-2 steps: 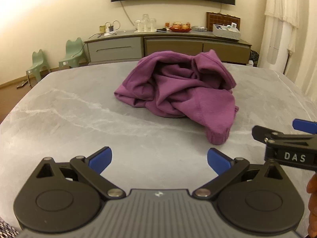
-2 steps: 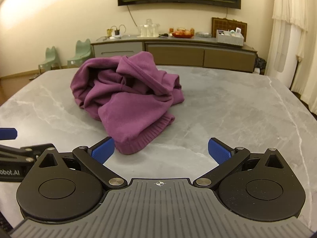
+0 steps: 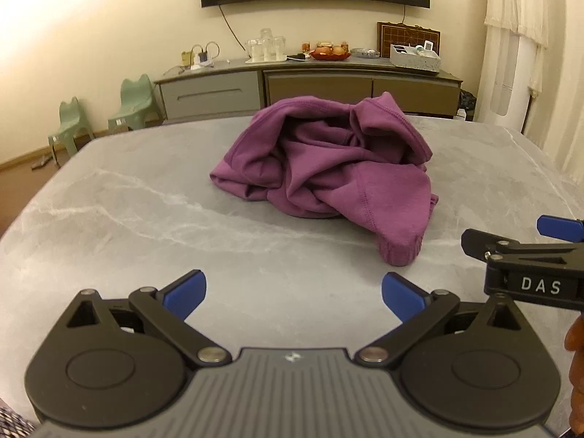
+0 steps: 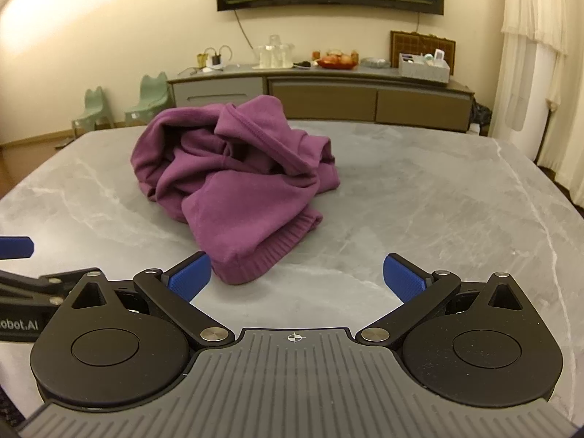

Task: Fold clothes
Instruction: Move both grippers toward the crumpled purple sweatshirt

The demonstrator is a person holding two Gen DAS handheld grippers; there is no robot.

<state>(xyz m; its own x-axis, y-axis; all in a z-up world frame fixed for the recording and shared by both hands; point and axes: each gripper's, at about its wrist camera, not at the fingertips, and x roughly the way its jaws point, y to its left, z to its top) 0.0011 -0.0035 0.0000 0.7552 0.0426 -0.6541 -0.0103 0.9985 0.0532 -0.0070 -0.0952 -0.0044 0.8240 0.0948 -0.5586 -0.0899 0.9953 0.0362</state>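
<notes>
On the grey marble table that fills both views, the purple sweatshirt is your landmark: it lies crumpled in one heap near the middle of the top, unfolded, with bare stone all round it. Beyond the sweatshirt, past the far edge of the table, a long sideboard stands against the wall, carrying glassware, a red dish of fruit and a grey box. To the left of the sweatshirt and further back, two small green chairs sit on the floor by the wall. The nearest part of the sweatshirt is its ribbed cuff, which points toward you and rests flat on the stone. Your left gripper hangs short of the sweatshirt on its near side, its blue fingers spread wide and gripping nothing, only bare table between them. Your right gripper is closer in, likewise spread wide and empty; its left fingertip is just beside the cuff, though you cannot tell from this view whether it touches the cloth. In the left wrist view the right gripper shows side-on at the right edge, right of the sweatshirt.
</notes>
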